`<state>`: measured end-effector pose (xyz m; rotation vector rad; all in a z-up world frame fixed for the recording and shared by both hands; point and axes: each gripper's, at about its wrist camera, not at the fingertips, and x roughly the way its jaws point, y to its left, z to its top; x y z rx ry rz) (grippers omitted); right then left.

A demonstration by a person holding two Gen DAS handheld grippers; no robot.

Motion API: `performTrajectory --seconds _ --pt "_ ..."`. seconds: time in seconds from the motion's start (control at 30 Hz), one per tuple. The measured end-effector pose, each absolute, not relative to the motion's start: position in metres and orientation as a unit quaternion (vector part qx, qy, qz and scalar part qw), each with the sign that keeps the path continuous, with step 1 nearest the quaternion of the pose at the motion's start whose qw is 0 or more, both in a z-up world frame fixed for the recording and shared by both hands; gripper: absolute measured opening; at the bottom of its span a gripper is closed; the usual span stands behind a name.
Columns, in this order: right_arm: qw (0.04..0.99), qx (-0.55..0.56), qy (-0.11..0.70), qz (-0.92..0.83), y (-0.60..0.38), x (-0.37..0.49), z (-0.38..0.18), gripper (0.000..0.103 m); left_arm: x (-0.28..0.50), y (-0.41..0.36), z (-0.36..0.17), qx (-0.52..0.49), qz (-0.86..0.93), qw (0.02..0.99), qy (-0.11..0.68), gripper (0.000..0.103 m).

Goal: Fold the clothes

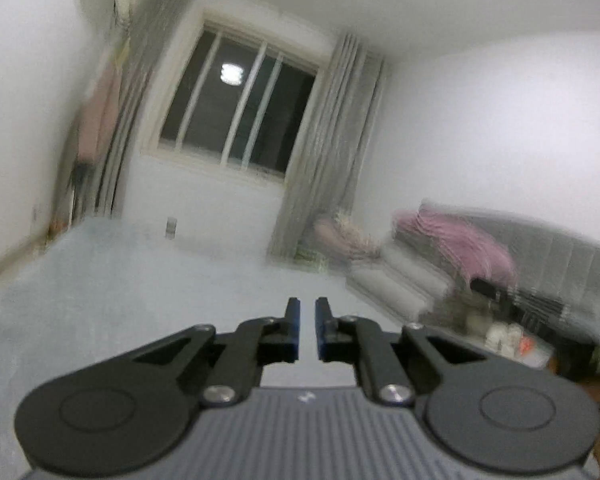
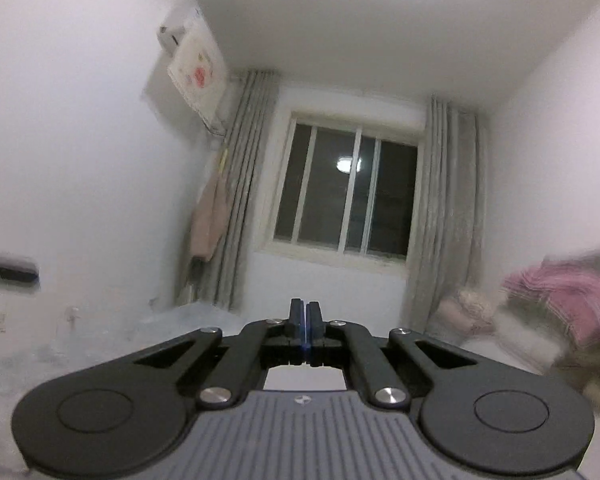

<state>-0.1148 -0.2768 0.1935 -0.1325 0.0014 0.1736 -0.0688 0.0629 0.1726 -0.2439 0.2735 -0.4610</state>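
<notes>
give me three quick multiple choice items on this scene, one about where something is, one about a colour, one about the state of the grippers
1. Where does the pink blanket lie?
A. on the grey sofa at the right
B. on the windowsill
C. between the left gripper's fingers

2. What colour are the curtains beside the window?
A. red
B. grey
C. dark green

3. How do the two grippers stand?
A. both wide open
B. left gripper shut, right gripper open
C. left gripper open with a gap, right gripper shut

Answers:
1. A, the blanket is draped over the sofa in the left wrist view.
2. B, both curtain panels look pale grey.
3. C, the left gripper shows a clear gap between its fingers, while the right gripper has its fingers pressed together with nothing visible between them.
</notes>
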Motion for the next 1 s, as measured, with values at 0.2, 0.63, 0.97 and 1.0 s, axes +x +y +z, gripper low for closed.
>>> performTrajectory --seconds 0.2,0.63,0.97,1.0 --pt "0.972 -0.106 0.156 0.140 -0.273 -0.078 0.143 0.044 -0.016 0.058 0.114 -0.108 -0.176 0.939 0.274 0.050" --pt "0.886 -0.111 0.373 0.250 -0.294 -0.044 0.063 0.069 0.036 0.063 -0.005 -0.065 -0.130 0.900 0.411 0.048" --pt "0.848 -0.179 0.389 0.314 -0.279 -0.071 0.052 0.075 0.000 0.071 0.077 -0.115 -0.186 0.930 0.294 0.009" --pt "0.846 -0.180 0.386 0.320 -0.275 -0.073 0.051 0.075 -0.004 0.072 0.084 -0.119 -0.189 0.932 0.286 0.009"
